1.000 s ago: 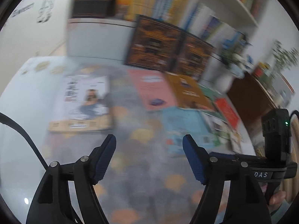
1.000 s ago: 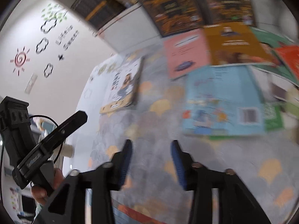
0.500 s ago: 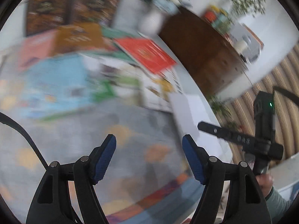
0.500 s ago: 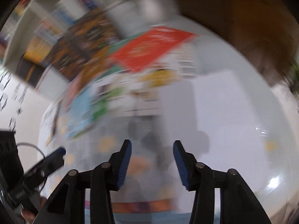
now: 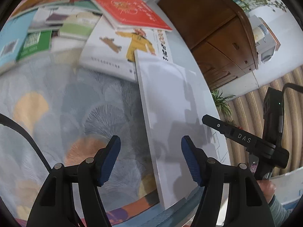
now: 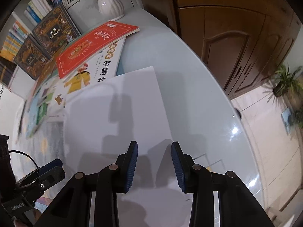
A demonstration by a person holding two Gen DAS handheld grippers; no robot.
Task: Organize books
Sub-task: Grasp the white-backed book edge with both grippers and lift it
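A plain white book point(image 5: 170, 104) point(image 6: 117, 109) lies flat at the table's near right end, overlapping a white picture book point(image 5: 117, 45) point(image 6: 90, 75) with a yellow-robed figure. A red book point(image 5: 132, 11) point(image 6: 94, 43) rests on top of that one. My left gripper point(image 5: 150, 147) hovers over the white book's left edge, its jaws closing with nothing pressed between the pads. My right gripper point(image 6: 154, 151) hangs above the white cover, jaws also closing on air. Each gripper shows in the other's view: the right gripper point(image 5: 236, 138) and the left gripper point(image 6: 47, 170).
Green and light blue books point(image 5: 34, 43) lie further left on a patterned cloth point(image 5: 75, 113). Dark ornate books point(image 6: 51, 32) lean against a bookshelf beside a white vase point(image 6: 109, 1). A wooden cabinet point(image 6: 236, 37) stands past the table's rounded edge point(image 6: 217, 94).
Both views have swept right across the table, from the spread of books to the white book at the right end. Both grippers came lower and their jaws have narrowed.
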